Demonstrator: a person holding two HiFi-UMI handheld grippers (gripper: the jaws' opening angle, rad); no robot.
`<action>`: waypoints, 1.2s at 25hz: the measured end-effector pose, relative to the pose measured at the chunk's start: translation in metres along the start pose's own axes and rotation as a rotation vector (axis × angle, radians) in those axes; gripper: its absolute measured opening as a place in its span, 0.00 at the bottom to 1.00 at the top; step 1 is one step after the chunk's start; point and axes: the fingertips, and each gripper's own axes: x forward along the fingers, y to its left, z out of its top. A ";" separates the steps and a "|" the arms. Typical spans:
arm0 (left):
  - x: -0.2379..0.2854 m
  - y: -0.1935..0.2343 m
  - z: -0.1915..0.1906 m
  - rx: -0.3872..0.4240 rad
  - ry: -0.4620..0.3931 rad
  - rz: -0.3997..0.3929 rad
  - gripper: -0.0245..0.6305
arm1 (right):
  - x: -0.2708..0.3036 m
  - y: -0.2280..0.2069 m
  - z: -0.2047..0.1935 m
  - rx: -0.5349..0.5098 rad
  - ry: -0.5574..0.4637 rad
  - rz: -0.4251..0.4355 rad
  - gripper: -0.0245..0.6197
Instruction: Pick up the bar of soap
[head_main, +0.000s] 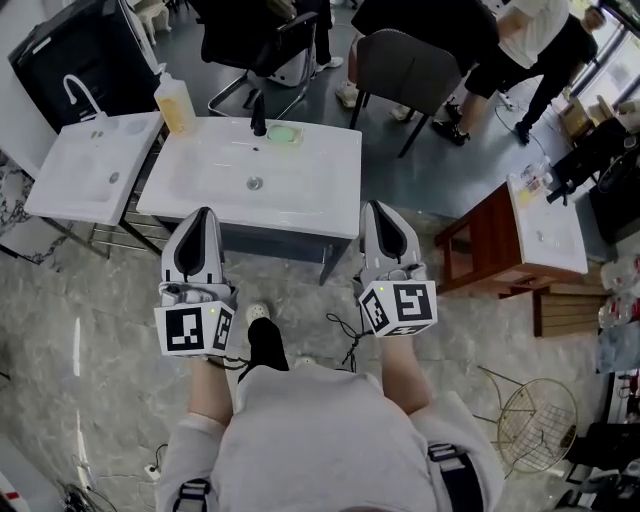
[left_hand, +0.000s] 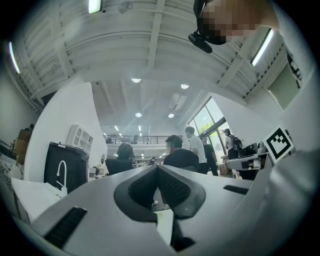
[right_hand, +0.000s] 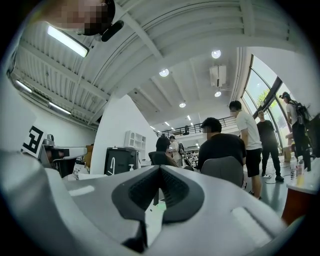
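The left tool (head_main: 205, 214) is closed and empty, over the front edge of the sink (head_main: 320, 200). The green bar of soap (head_main: 284, 133) lies on the back rim beside the black tap (head_main: 259, 113). The right tool (head_main: 379, 208) is likewise closed and empty.

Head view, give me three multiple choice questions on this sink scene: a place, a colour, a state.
1. Where is the bar of soap? A) on the floor B) at the sink's back edge, beside the faucet C) in a gripper
2. What colour is the soap? A) green B) red C) black
3. How do the right gripper's jaws stand? A) wide apart B) shut on the soap C) shut, empty
Answers: B, it lies on the rim by the black faucet; A, pale green on white; C, its view shows pads together, nothing between.
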 end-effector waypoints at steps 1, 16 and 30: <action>0.007 0.004 -0.002 0.000 -0.003 -0.008 0.05 | 0.007 -0.001 -0.001 0.000 -0.004 -0.008 0.05; 0.125 0.096 -0.029 -0.018 -0.012 -0.098 0.05 | 0.135 0.000 -0.019 -0.009 -0.018 -0.112 0.05; 0.199 0.152 -0.056 -0.051 -0.003 -0.201 0.05 | 0.207 0.009 -0.036 -0.039 -0.002 -0.205 0.05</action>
